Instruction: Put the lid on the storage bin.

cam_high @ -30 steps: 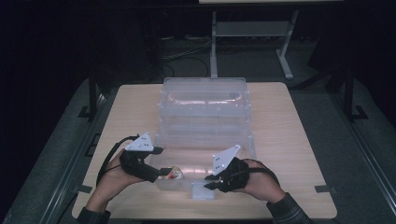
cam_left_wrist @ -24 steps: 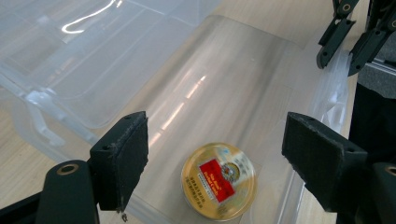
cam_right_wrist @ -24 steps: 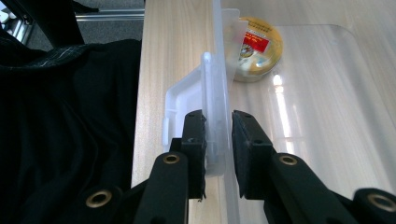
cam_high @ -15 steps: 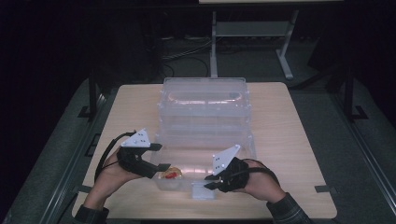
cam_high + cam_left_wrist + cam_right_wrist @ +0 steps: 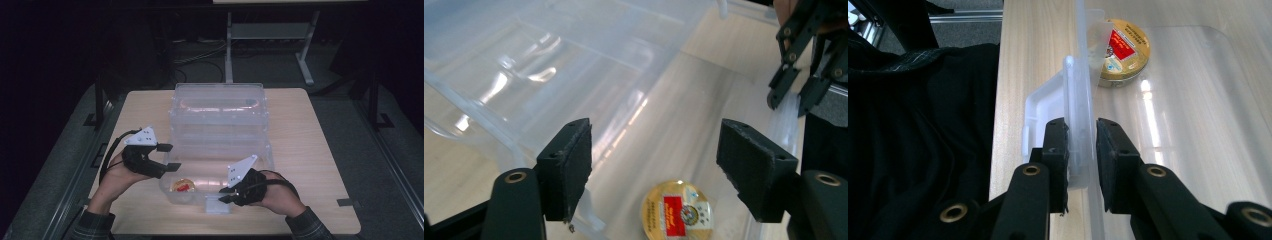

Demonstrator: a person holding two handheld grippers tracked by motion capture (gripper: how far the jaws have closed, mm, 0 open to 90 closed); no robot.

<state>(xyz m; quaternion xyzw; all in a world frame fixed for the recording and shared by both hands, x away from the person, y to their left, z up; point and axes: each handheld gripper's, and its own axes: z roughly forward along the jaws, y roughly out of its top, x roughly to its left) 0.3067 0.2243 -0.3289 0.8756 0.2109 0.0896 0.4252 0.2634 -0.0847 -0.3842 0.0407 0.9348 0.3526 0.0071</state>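
The round gold tin with the red label lies flat on the floor of the clear plastic bin, in its near left corner, and nothing touches it. A second ago the left gripper hung low over that corner with its jaws right at the tin; now it has lifted and drawn back toward the left rim, so the tin sits free below and ahead of it. In the left gripper view the tin shows between and beyond the two pads, well clear of both. Those jaws have just been closing a little, yet they stand released with only air between them.

The right gripper has kept its place at the near wall of the bin. In the right gripper view its jaws are clenched on the bin's thin near wall, one pad inside and one outside, beside the white latch tab. The tin lies further along that wall, inside.

The bin stands in the middle of the wooden counter.
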